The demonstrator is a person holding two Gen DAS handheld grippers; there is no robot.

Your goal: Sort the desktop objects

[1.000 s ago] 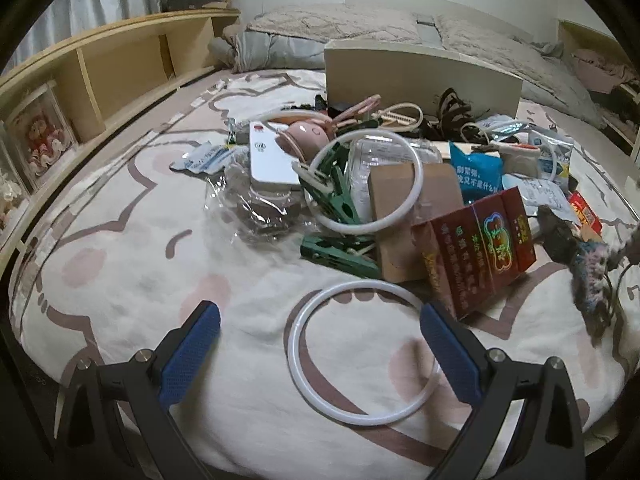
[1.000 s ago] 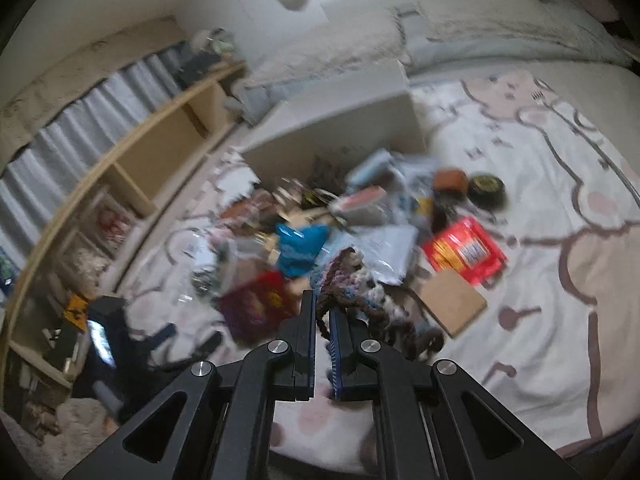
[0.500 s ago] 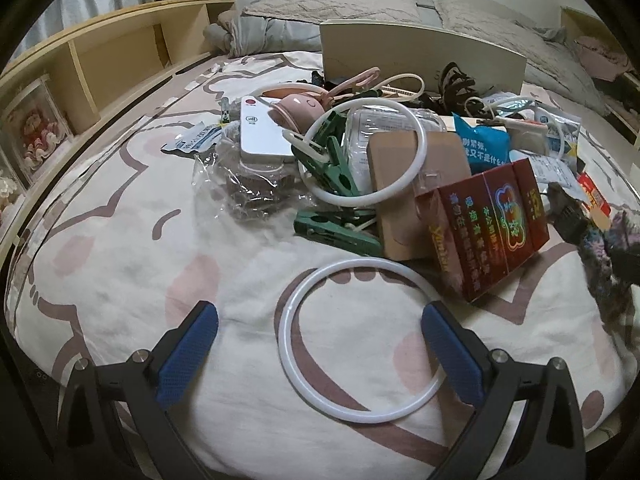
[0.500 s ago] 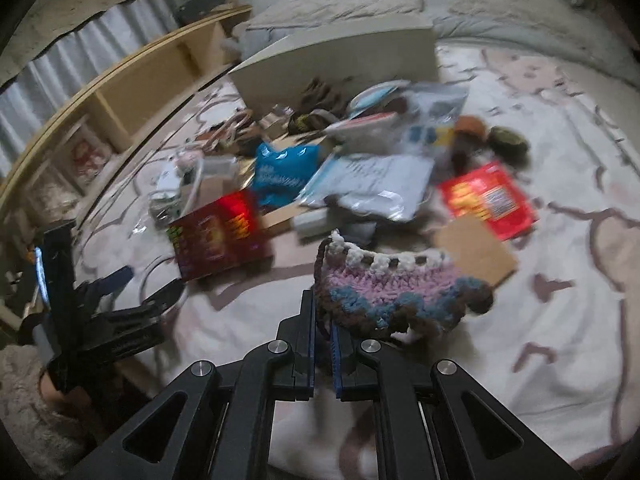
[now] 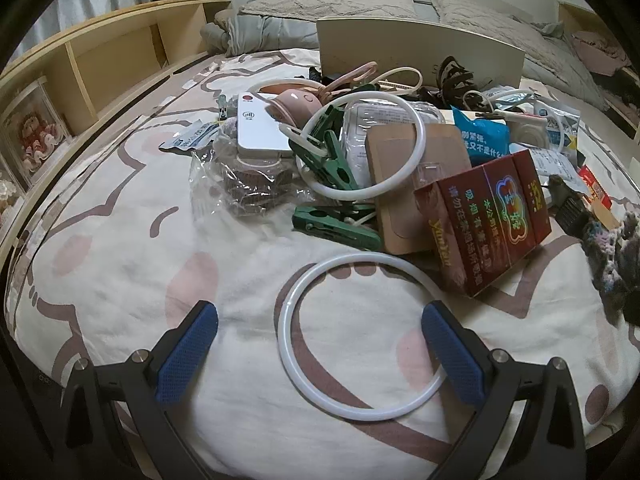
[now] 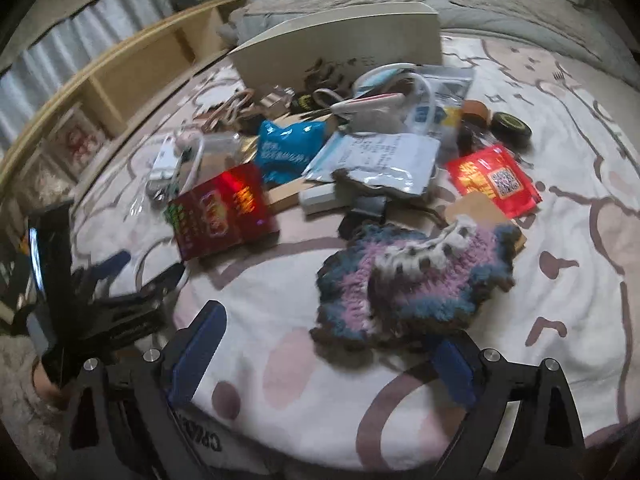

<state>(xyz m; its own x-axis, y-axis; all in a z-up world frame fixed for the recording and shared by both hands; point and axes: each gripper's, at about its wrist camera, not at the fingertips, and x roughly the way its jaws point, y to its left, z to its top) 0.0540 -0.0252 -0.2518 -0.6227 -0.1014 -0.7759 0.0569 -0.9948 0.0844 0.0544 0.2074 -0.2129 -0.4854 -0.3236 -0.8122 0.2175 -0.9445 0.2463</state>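
Right tool (image 6: 320,360) has let go: a second ago its jaws were pressed together on the crochet piece (image 6: 412,280), held up off the bed; its jaws have just been opening and now stand spread wide. Crochet piece lies flat on the bedspread (image 6: 560,320), just beyond the blue pads, its near edge partly between them but not pinched. It sits near the front of the bed, right of the red carton (image 6: 224,212), at the near edge of the clutter.

Left tool (image 5: 318,352) much as before: jaws spread, holding nothing. White ring (image 5: 362,336) lies flat on the bedspread between the pads, its right side close to the right pad; cannot tell if they touch. Second white ring (image 5: 360,146) leans on the heap farther off, over the green pegs (image 5: 334,224) and a brown card (image 5: 416,188).

Progress, judged from the layout: early. Only two items stand clear of the heap, the near ring and the crochet piece. Main pile is unsorted: red carton, blue packet (image 5: 484,140), white device (image 5: 258,128), pink gadget (image 5: 294,102), clear bags, red sachet (image 6: 492,178), a paper-labelled pouch (image 6: 376,160), two small dark round items at far right. Beige box (image 5: 420,46) stands at the far side of the pile; whether it serves as a bin I cannot tell.

Left to do: nearly everything. Ring under the left tool looks the likely next pick.
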